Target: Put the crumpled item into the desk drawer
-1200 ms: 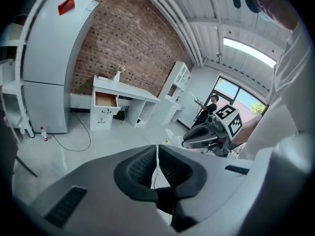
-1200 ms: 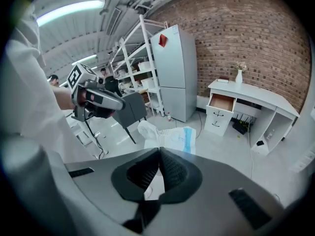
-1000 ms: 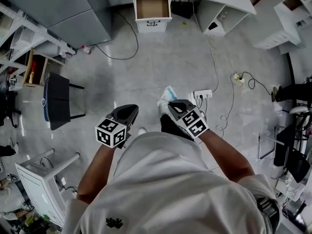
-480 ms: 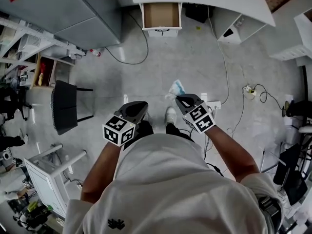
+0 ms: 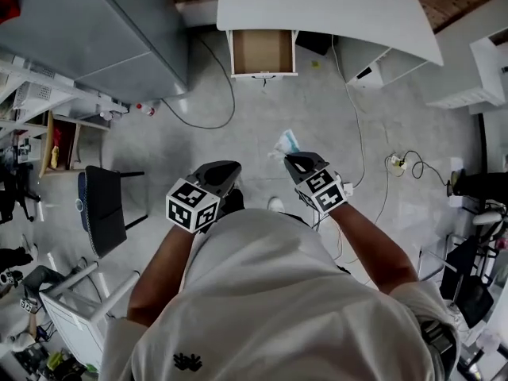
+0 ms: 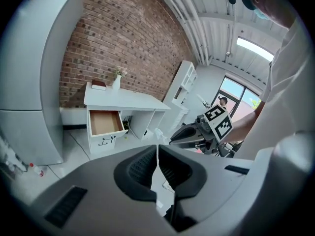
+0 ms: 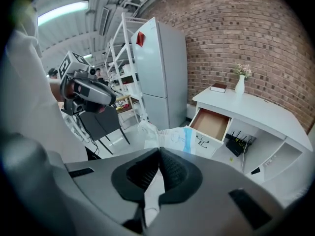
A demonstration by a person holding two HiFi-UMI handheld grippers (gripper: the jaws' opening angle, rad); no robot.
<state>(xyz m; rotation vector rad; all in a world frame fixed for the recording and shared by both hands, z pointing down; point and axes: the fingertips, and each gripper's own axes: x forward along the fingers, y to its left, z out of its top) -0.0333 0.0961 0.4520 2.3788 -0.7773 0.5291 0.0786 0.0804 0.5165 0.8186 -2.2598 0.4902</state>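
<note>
Right gripper (image 5: 292, 159) clamped on the crumpled white-and-blue item (image 5: 286, 143), held out in front of the person above the grey floor (image 5: 262, 121), left gripper (image 5: 225, 168) alongside with jaws pressed together, desk drawer (image 5: 263, 51) standing open well ahead, under the white desk (image 5: 317, 6).
</note>
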